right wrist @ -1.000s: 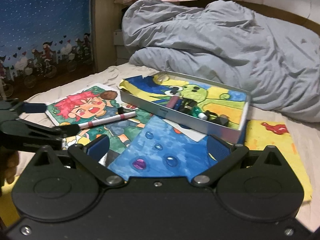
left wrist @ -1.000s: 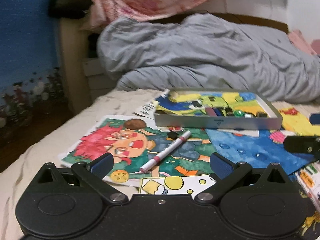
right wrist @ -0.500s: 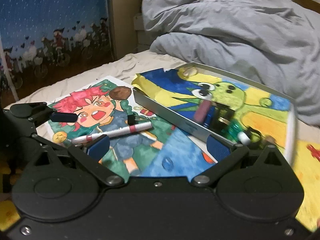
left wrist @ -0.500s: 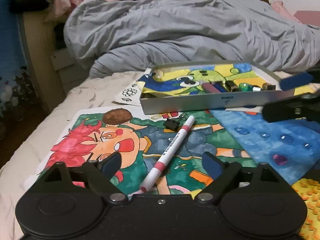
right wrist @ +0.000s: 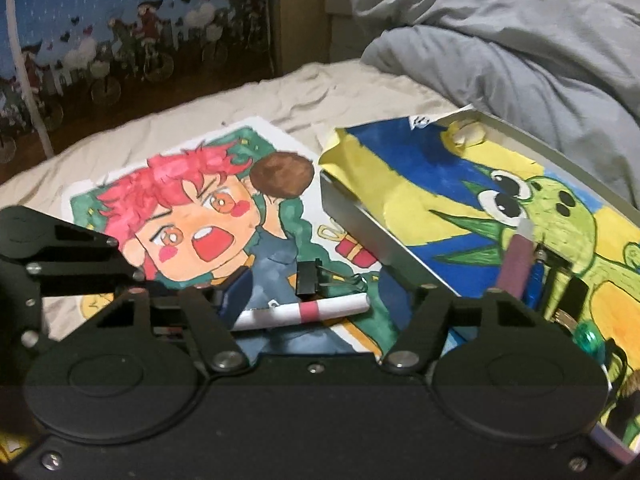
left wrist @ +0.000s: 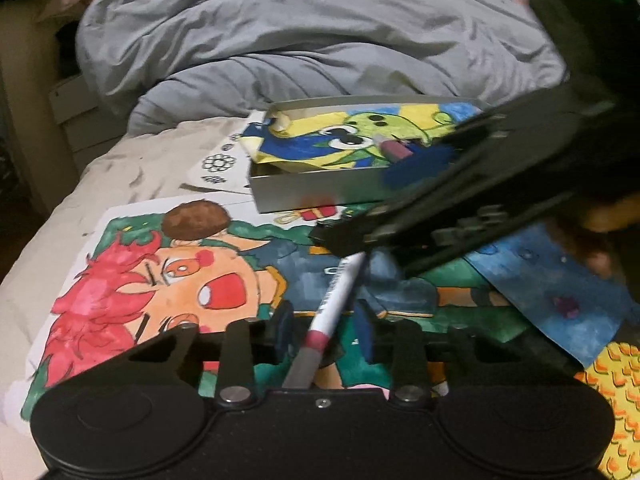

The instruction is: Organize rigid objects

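Note:
A white marker (left wrist: 340,284) with a pink band lies on a colourful drawing (left wrist: 160,280) on the bed. My left gripper (left wrist: 324,324) straddles its near end; the jaws are closing, and gaps still show on both sides of the marker. A finger (left wrist: 340,238) of the right gripper reaches in from the right over the marker's far tip. In the right wrist view my right gripper (right wrist: 316,288) is closing too, with a black binder clip (right wrist: 308,278) and the marker (right wrist: 304,312) between its fingers, neither pinched. The left gripper's arm (right wrist: 60,256) shows at left.
A grey tin (left wrist: 304,188) lined with a frog drawing stands behind the marker and holds several small items such as a purple tube (right wrist: 516,264). A rumpled grey duvet (left wrist: 300,40) lies behind it. More drawings (left wrist: 560,300) lie at right.
Both grippers have closed in on the marker from opposite sides and their jaws have narrowed. The right gripper swung left, past the tin, into the left wrist view.

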A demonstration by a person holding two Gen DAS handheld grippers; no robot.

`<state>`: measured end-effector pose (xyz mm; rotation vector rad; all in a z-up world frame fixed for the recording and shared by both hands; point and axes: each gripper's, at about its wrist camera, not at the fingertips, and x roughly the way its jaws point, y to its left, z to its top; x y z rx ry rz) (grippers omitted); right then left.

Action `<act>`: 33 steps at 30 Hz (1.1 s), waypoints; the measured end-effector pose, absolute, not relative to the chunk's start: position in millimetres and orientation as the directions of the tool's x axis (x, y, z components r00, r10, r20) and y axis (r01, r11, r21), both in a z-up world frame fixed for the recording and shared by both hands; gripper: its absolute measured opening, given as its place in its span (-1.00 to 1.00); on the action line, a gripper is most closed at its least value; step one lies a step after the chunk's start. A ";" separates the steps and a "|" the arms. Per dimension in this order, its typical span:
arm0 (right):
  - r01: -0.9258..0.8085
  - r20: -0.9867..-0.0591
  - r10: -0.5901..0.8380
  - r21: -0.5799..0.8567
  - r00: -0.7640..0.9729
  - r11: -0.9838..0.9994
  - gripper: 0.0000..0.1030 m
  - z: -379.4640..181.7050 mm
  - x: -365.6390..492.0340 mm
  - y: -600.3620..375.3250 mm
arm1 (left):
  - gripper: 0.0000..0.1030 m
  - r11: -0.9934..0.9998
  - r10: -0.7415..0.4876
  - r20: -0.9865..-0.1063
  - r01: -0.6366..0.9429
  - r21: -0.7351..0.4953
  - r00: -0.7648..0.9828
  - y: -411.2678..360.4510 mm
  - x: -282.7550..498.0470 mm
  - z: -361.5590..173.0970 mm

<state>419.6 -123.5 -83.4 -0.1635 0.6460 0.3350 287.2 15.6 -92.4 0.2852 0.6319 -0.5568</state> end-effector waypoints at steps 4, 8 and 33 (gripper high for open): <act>-0.357 -0.649 0.241 -0.050 0.722 0.933 -0.18 -99.9 436.9 -113.8 | -0.65 0.786 -0.417 -0.648 0.611 0.097 0.638 9.3 289.1 -90.6; -0.364 -0.657 0.230 -0.072 0.718 0.929 -0.28 -106.2 448.0 -106.2 | -0.68 0.755 -0.413 -0.663 0.642 0.134 0.625 3.2 288.6 -89.8; -0.402 -0.623 0.195 -0.209 0.758 0.892 -0.83 -90.0 412.2 -99.6 | -0.76 0.654 -0.367 -0.673 0.693 0.305 0.642 -14.8 274.8 -86.6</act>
